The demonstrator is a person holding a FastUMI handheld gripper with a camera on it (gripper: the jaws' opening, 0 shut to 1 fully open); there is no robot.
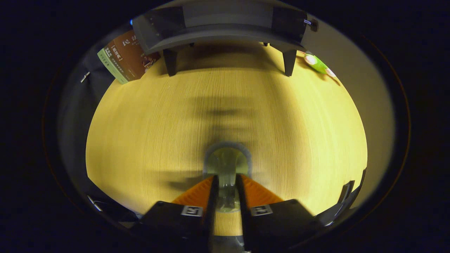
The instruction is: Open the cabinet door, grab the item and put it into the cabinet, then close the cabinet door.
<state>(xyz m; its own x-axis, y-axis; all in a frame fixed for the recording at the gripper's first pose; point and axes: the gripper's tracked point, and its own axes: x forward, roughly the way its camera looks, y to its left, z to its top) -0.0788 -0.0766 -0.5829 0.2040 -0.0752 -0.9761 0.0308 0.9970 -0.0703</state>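
Your gripper (226, 182) is clenched on a clear glass cup (227, 165), both fingers pressing its sides, the cup's length running straight ahead along them. The dark cabinet (221, 28) stands directly beyond, well apart across the wooden table (140, 123).

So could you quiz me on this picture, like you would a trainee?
1. True or false: the gripper is shut on the clear glass.
2. What lies beside the cabinet's right leg? A) green item B) spoon C) sponge
3. Fill in: the book lies by the cabinet's ___ leg.

Key: 1 true, both fingers press its sides. 2 A, the green item lies on the wooden table. 3 left.
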